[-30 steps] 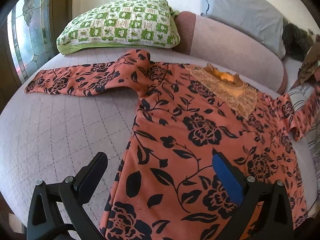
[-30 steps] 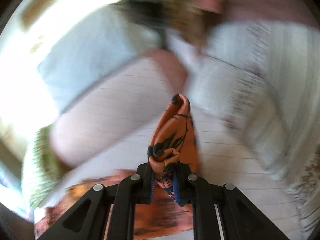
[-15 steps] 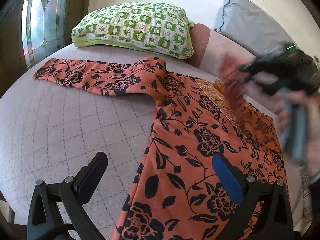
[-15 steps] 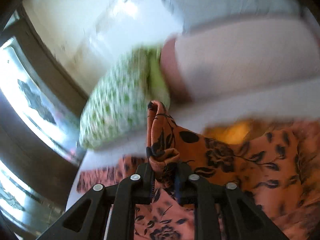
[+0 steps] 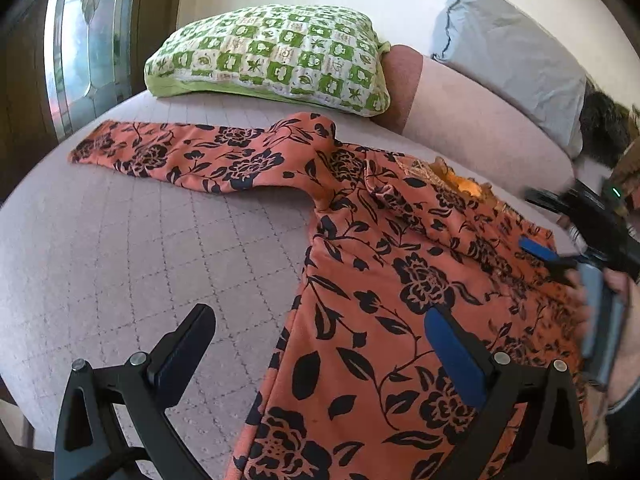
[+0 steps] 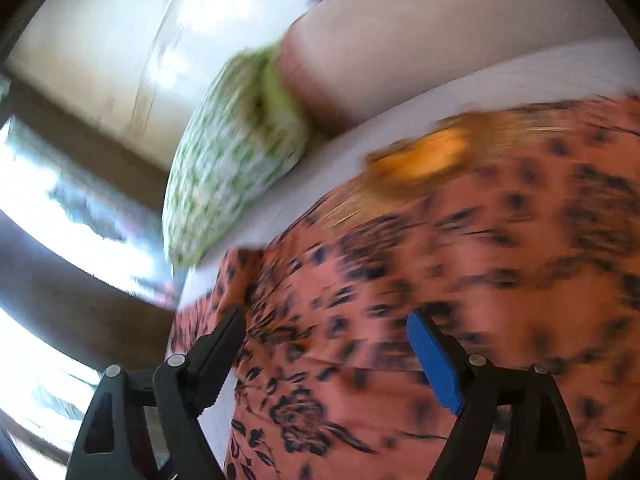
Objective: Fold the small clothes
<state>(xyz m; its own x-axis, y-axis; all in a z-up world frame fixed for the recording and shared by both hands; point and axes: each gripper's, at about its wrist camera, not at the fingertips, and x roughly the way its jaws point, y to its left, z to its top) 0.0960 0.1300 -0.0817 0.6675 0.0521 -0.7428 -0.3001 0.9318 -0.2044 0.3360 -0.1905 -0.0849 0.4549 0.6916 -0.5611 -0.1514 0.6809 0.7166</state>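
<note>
An orange top with black flowers (image 5: 400, 292) lies flat on the mauve quilted bed (image 5: 120, 248). Its left sleeve (image 5: 180, 156) stretches out to the left. Its right sleeve (image 5: 424, 208) lies folded across the chest, below the gold neckline (image 5: 464, 182). My left gripper (image 5: 320, 344) is open and empty, hovering over the top's lower left edge. My right gripper (image 6: 324, 344) is open and empty just above the top's body (image 6: 480, 280); it also shows at the right edge of the left wrist view (image 5: 560, 256). The right wrist view is blurred.
A green and white checked pillow (image 5: 276, 56) lies at the head of the bed, beside a mauve bolster (image 5: 472, 120) and a grey pillow (image 5: 516, 56). A window (image 5: 88, 40) is at the left. The pillow (image 6: 232, 168) also shows in the right wrist view.
My right gripper carried the right sleeve over the chest, opened and let it go. The sleeve now lies folded across the top. My left gripper has stayed open.
</note>
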